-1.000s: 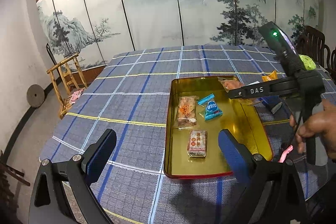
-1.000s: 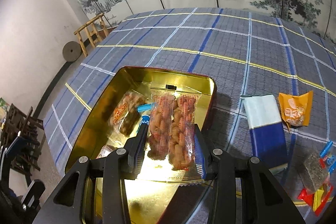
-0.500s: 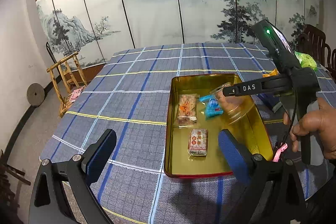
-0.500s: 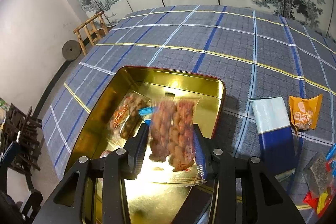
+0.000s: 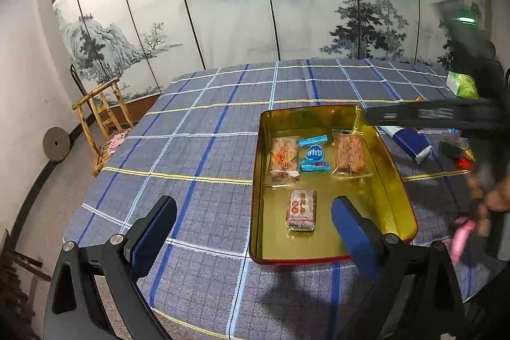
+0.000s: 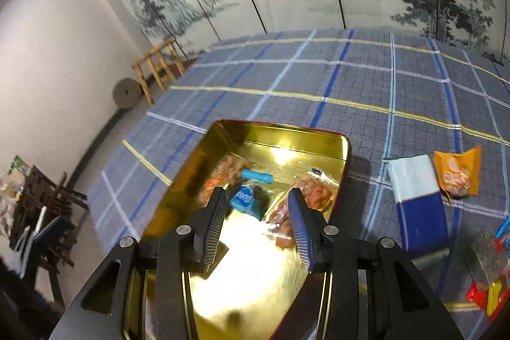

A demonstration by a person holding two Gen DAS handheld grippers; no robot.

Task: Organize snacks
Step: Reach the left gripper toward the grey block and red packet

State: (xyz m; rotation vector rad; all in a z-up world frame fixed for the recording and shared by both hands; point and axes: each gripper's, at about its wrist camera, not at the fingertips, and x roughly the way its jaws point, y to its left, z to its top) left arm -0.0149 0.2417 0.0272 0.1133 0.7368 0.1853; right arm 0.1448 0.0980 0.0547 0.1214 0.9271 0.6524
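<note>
Our right gripper [image 6: 258, 212] now stands spread and empty at lower centre, having let go the clear twin-pack of snacks [image 5: 350, 153], which lies in the gold tin [image 5: 395, 180] beside the blue packet [image 5: 314, 155]. Our left gripper [image 5: 255, 225] stays spread, holding nothing, low in its frame.

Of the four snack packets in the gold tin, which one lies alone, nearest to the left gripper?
The small pink-and-red packet. It lies alone in the gold tin, nearest the left gripper; the other three form a row farther away.
</note>
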